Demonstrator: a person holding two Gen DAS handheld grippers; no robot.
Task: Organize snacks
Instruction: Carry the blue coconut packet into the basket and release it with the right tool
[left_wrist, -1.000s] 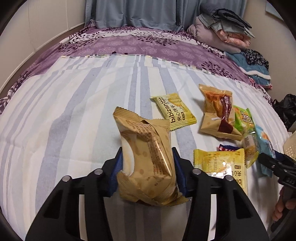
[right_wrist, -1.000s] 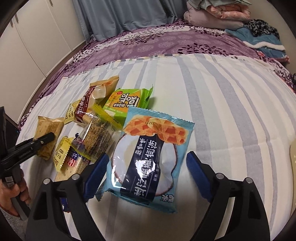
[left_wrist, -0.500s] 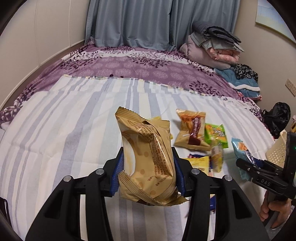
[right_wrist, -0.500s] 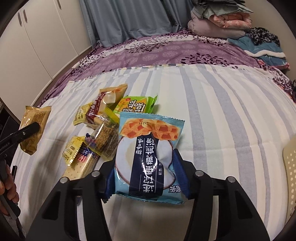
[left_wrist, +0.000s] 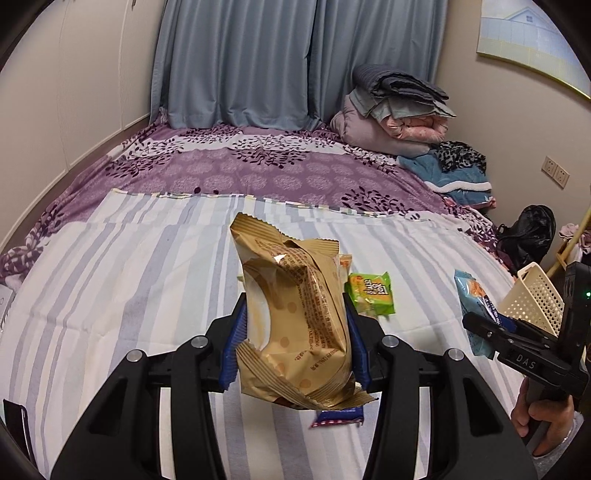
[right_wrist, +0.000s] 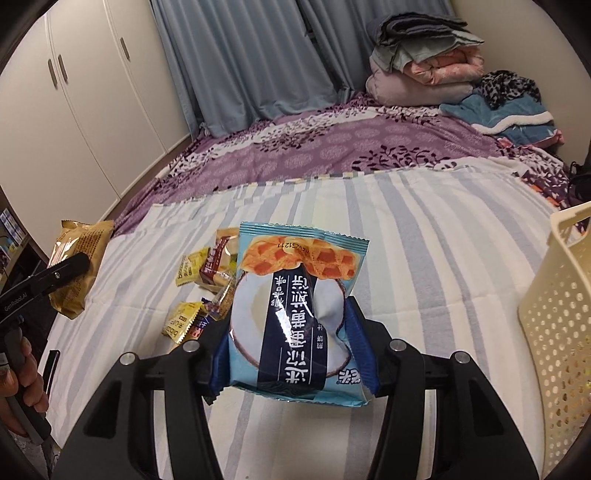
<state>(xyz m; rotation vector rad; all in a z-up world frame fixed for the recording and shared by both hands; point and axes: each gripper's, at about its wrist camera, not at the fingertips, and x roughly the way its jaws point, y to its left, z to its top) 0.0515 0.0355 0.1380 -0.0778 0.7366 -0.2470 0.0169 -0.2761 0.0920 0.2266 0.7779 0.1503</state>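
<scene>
The right gripper (right_wrist: 293, 345) pinches the blue packet (right_wrist: 297, 314) upright above the bed (right_wrist: 443, 258); the basket (right_wrist: 557, 332) stands just right, nearer it. The left gripper (left_wrist: 293, 345) clamps the gold packet (left_wrist: 295, 317) (also aloft).

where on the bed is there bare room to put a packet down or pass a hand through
Bare striped sheet lies between the cluster of loose snack packets and the cream perforated plastic basket. More lies left of the held gold foil packet, up to the purple floral blanket. It is crowded around the loose packets, near the green packet.
</scene>
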